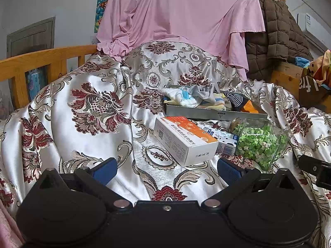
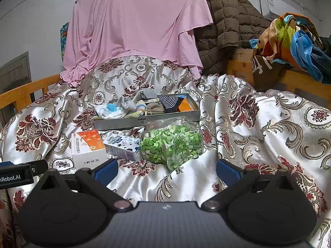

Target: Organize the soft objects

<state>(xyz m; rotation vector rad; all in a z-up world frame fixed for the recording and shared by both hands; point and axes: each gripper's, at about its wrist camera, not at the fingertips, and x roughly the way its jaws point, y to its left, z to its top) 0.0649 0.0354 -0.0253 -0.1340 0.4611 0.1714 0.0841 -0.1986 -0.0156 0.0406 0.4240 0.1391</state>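
Note:
A grey tray (image 1: pixel 215 114) (image 2: pixel 144 121) lies on the floral satin bedspread (image 1: pixel 82 128) (image 2: pixel 258 128). It holds several soft items: a white and blue cloth (image 1: pixel 182 98) (image 2: pixel 110 109), a grey cloth (image 1: pixel 203 92) (image 2: pixel 127 103), a navy striped sock (image 1: pixel 235 100) (image 2: pixel 170 101). My left gripper (image 1: pixel 166 169) is open and empty over the bedspread, in front of the boxes. My right gripper (image 2: pixel 166 170) is open and empty, just in front of the jar. The right gripper's edge shows in the left wrist view (image 1: pixel 316 170).
In front of the tray lie a white and orange box (image 1: pixel 184 139) (image 2: pixel 88 144), a small blue and white carton (image 1: pixel 224 140) (image 2: pixel 124 146) and a clear jar of green paper stars (image 1: pixel 258 140) (image 2: pixel 173 142). A pink sheet (image 1: pixel 180 14) and brown quilted jacket (image 1: pixel 277 33) hang behind. A wooden bed rail (image 1: pixel 41 60) runs left.

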